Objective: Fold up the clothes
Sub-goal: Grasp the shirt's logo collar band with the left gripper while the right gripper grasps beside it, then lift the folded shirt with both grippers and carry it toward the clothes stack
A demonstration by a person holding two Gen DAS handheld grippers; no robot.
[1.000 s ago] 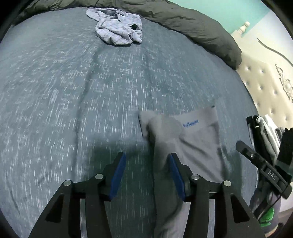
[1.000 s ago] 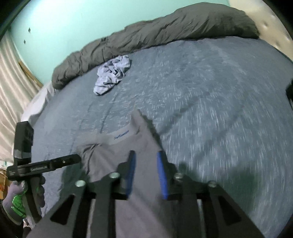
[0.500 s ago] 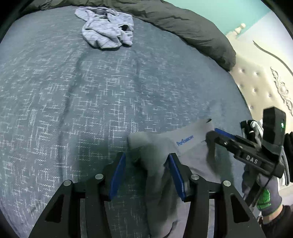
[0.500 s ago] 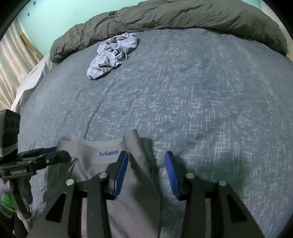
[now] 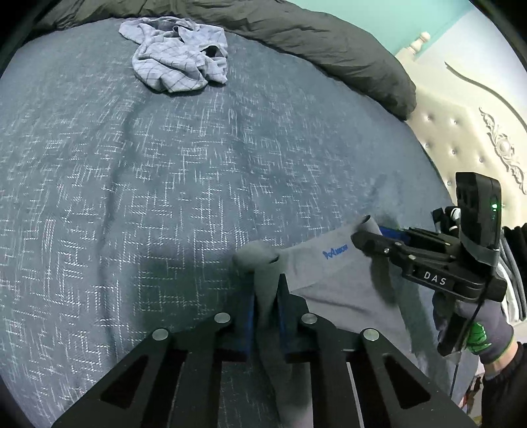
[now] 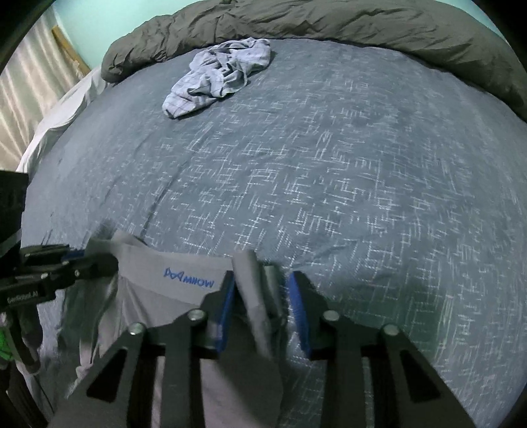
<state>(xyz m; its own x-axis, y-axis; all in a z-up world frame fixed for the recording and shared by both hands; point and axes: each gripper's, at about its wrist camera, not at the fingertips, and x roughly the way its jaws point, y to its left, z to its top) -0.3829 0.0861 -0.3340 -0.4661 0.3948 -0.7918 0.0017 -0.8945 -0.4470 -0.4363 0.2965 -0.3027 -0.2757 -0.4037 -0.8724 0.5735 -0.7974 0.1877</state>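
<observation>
A grey pair of shorts with a blue waistband logo lies at the near edge of the bed; it also shows in the right wrist view. My left gripper is shut on the left corner of its waistband. My right gripper stands open around the right waistband corner, the cloth between its blue pads without being pinched. Each gripper shows in the other's view, the right gripper at the waistband's right end and the left gripper at its left end.
A crumpled light-blue checked garment lies at the far side of the bed; it also shows in the right wrist view. A dark duvet is bunched along the far edge. A tufted headboard stands at the right.
My left gripper has closed on the waistband corner. My right gripper has opened and moved up to the other corner, with cloth now between its pads.
</observation>
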